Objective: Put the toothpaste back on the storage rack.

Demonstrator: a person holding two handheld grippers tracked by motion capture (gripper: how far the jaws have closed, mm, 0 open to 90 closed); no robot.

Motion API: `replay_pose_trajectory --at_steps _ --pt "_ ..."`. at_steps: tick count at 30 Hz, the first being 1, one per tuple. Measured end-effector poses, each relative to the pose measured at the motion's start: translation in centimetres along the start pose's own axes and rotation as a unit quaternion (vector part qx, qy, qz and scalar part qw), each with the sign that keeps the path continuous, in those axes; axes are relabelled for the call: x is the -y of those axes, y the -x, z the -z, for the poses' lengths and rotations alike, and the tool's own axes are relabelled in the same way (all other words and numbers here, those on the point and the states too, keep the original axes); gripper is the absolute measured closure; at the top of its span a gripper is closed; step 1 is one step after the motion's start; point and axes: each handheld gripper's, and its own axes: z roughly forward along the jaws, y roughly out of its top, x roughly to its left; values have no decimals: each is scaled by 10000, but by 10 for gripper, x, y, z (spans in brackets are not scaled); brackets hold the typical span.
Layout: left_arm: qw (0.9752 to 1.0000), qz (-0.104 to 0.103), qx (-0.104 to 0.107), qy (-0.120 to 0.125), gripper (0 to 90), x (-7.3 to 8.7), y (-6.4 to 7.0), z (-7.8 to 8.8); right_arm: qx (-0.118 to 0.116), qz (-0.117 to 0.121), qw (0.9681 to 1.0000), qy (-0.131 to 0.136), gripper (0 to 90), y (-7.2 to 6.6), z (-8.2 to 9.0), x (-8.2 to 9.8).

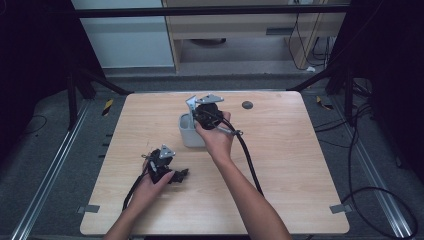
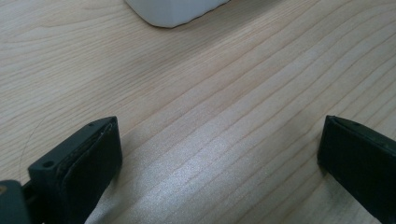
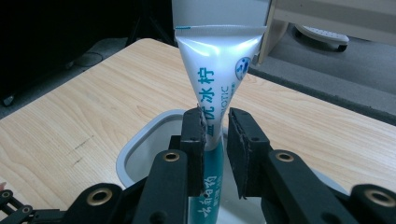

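A pale wood-grain desk (image 1: 280, 165) stands on grey carpet, with dark drapes at nine and three o'clock, metal floor rails along both sides, and a light cabinet beyond twelve o'clock. A small dark disc (image 1: 247, 105) lies on the desk near one o'clock.

The toothpaste tube (image 3: 218, 79) stands upright, its long axis vertical: the flat crimped end points up and the lower end sinks into the grey cup (image 3: 140, 154). In the high view that cup (image 1: 187, 131) sits just left of the desk's centre, toward eleven o'clock.

The right tongs (image 3: 215, 140) grip the tube across its lower half, the left pad pressing the tube; whether the right pad touches cannot be told. In the high view the right tongs (image 1: 202, 111) hang above the cup.

The left tongs (image 2: 217, 154) stand wide apart over bare wood, nothing between them; in the high view they (image 1: 181, 175) rest on the desk near seven o'clock, well apart from the cup.
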Motion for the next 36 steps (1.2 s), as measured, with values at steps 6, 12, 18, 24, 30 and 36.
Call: replay_pose_trajectory --at_steps 6,12,18,24,30,36 --pt "10000 0 0 0 0 0 0 0 31 11 10000 8 762 4 7 0" --pt "10000 0 1 -7 0 0 0 0 81 15 10000 9 755 9 15 0" --pt "10000 4 -1 4 0 0 0 0 119 51 9999 17 718 16 24 -3" --pt "10000 -8 0 -6 0 0 0 0 157 73 9998 -28 660 21 33 -4" --pt "10000 -6 0 -5 0 0 0 0 176 78 9998 -57 572 26 39 -6" --pt "10000 -4 -1 -5 0 0 0 0 74 40 9999 -135 445 29 44 -7"
